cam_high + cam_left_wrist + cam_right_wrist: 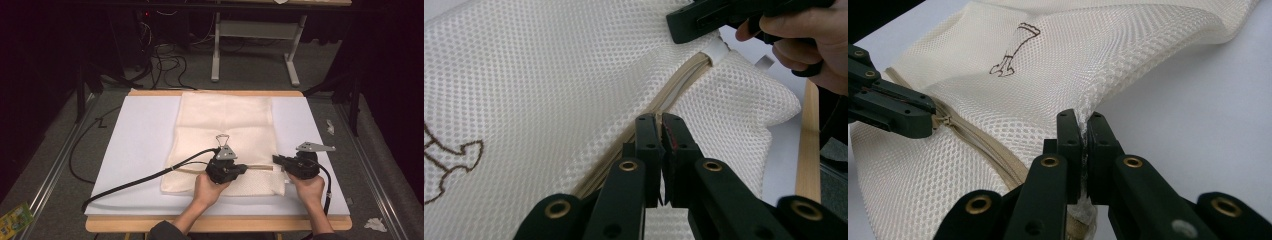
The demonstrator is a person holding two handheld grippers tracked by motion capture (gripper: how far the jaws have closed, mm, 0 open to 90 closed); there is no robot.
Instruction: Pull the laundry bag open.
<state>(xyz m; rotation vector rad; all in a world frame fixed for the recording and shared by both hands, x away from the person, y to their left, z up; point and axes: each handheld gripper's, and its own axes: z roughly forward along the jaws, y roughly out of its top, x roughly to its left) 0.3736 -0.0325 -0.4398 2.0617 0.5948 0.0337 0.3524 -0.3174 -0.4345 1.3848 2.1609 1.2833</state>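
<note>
The cream mesh laundry bag (225, 135) lies flat on the white desk (140, 145), a little right of centre, its zippered end towards the near edge. It looks light, limp and slack: the open weave should crease and drag wherever it is pulled, so a hold is best taken on firmer parts, the beige zipper (669, 95) tape, its slider, or a bunched hem. The left claw (239, 169) sits over the zipper line near the middle of the near end; in the left gripper view its jaws stand almost together over the zipper tape, and they seem to pinch the slider, which the right gripper view shows beside the jaw tips as a small metal piece (943, 120). The right claw (1081, 122) is closed on a fold of mesh at the bag's right near corner. The high view gives the whole layout, with both hands at the near edge. The gripper views add the weave, the brown embroidered mark (1015, 50) and a white end tab (715, 50) on the zipper.
</note>
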